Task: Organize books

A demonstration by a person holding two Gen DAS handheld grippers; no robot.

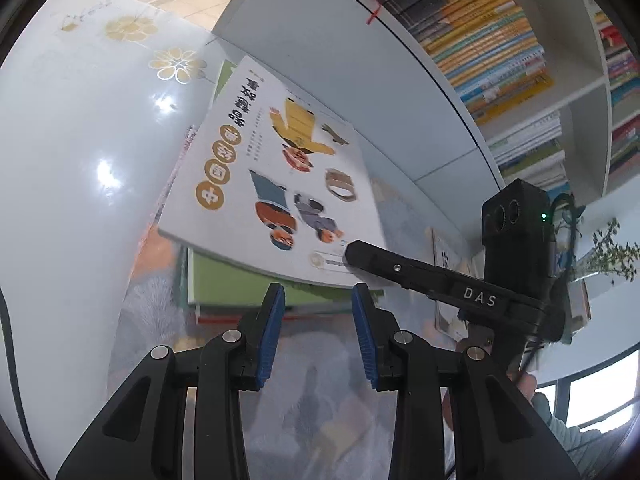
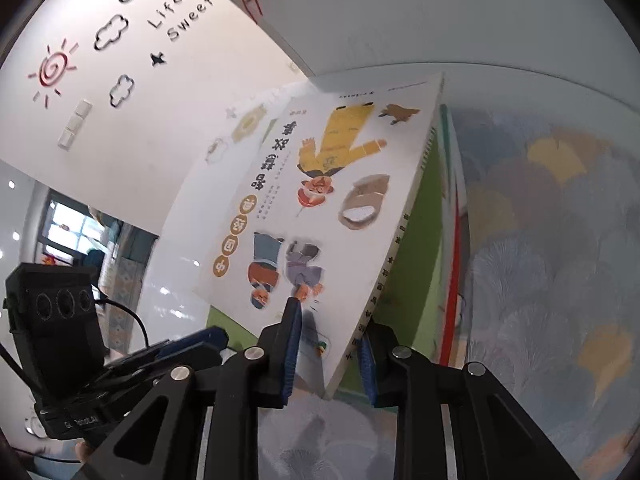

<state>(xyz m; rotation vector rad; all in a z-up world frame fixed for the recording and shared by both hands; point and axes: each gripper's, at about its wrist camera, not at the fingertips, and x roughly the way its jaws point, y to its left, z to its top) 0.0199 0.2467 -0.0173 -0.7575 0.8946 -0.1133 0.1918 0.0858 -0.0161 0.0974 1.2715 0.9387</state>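
White picture book [image 2: 320, 200] over green, on a blue-grey patterned cloth [image 2: 540, 240].

On my feeds the book's white cover carries figures in yellow, blue, orange and grey, with gold discs in its title. The book under it [image 1: 224, 280] shows green, and I see a red edge [image 2: 450, 320] beside that. The cloth has pale feathery fans with yellow patches. My left gripper [image 1: 318, 312] and right gripper [image 2: 330, 344] are black with blue pads [image 1: 274, 320]. The wall [image 2: 120, 100] is white with a red sun and black cloud outlines.
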